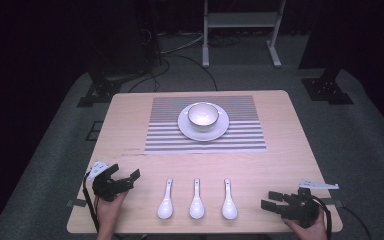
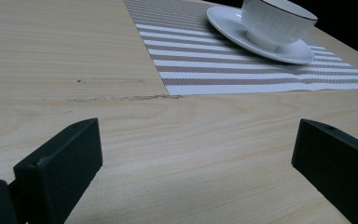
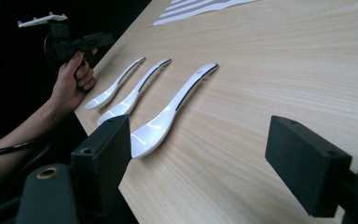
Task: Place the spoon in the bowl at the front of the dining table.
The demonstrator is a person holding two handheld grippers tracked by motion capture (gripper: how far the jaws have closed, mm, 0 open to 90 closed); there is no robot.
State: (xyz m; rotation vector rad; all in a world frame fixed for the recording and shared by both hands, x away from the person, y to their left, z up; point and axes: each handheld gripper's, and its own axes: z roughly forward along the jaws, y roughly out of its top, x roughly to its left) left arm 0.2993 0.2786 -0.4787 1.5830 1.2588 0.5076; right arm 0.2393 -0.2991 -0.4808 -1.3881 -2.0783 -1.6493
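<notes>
Lying in a row along the near edge of the worktop (image 1: 280,150) are three white spoons, bowls toward the person and handles pointing away toward the mat (image 1: 240,135). The right spoon (image 1: 229,200) is sitting nearest the right tool (image 1: 272,200), which is resting at the near right corner with its jaws standing wide apart and nothing between them. In the right gripper view that spoon (image 3: 172,109) is lying just ahead of the jaws and to their left, its long axis running away from the camera, so the tool is facing it side-on across the handle. The left spoon (image 1: 165,200) is sitting closest to the left tool (image 1: 130,178), also spread wide and empty, angled toward the mat rather than the spoons. The middle spoon (image 1: 196,199) is lying between the two, well apart from either hand. Farther off, a bowl (image 1: 203,115) is standing on a saucer (image 1: 220,131) in the middle of the striped mat. Judging by these positions, either hand is reaching its own neighbouring spoon with a short sideways move.
</notes>
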